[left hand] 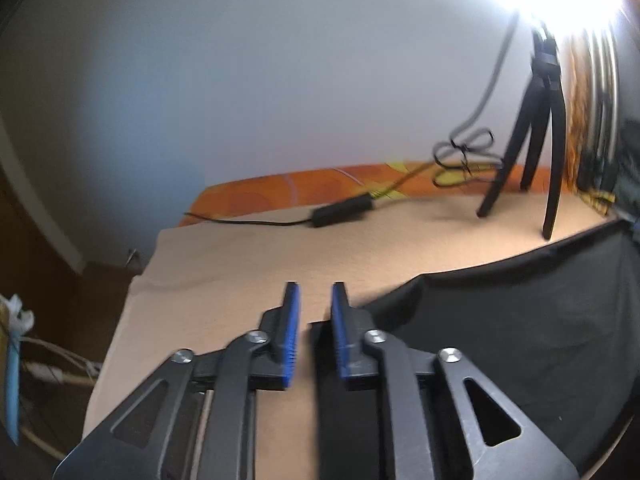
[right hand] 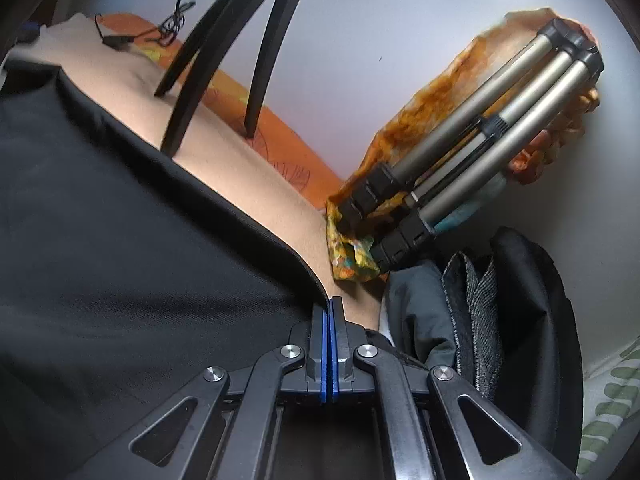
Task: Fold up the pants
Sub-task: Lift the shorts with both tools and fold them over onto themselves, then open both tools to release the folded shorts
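The jaws of the left gripper (left hand: 316, 300) stood slightly spread with nothing between the blue pads, poised over the near edge of the black pants (left hand: 520, 340); the jaws of the right gripper (right hand: 330, 316) were pressed together, and the hem of the pants (right hand: 140, 260) ran straight into their tips, so a thin pinch of cloth there was likely though not certain. The pants lay spread flat on a beige cloth (left hand: 280, 252) covering what looked like a bed, with an orange patterned sheet (left hand: 280, 192) showing beyond it along the wall. Relative to the pants, a small black tripod (left hand: 536, 140) stood on the beige cloth just beyond their far edge, and a black adapter with its cable (left hand: 344, 210) lay farther off toward the wall. A folded silver tripod (right hand: 480, 132) leaned on a patterned cloth past the corner of the pants, and a pile of dark garments (right hand: 500, 320) sat beside that corner. The step in hand appeared to be the taking up of one edge of the pants at two points, the right corner seemingly secured and the left not yet gripped. The next move would call for the left pads to straddle the hem and close on it, then for both hands to lift together and carry the edge across, keeping clear of the black tripod's legs.
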Motion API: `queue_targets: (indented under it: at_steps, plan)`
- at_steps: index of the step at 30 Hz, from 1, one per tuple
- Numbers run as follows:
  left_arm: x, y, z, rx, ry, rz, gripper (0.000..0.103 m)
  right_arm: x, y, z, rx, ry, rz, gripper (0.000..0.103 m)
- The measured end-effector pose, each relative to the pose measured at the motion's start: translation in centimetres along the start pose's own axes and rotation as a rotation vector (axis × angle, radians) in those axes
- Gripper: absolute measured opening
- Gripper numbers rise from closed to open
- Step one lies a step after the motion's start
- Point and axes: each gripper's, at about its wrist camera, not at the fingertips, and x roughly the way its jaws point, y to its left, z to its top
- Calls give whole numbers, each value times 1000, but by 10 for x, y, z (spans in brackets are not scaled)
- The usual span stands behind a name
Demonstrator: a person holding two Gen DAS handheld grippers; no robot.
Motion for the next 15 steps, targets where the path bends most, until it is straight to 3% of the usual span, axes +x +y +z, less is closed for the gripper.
queue_targets:
  at_steps: [2,3,5,11,13,15]
  plan:
    - [-15,12,-5,-5,-20,16,30,2,0,0,-3,11,8,3]
    - [-23,19,-10,-16,-29,19,32,0,-1,0,2,5,7,19]
    - [-37,35,-24,-54,-21,-8,32,-6,-4,3,27,-13,14,36]
    - [-62,46,-67,-97,33,-96,33,-50,-14,-4,108,-91,84,40]
    - [-70,39,-76,-101,52,-128,34,-76,-14,-15,148,-128,142,45]
    - [-76,31,-84,-95,54,-147,34,-99,-14,-30,181,-149,184,56]
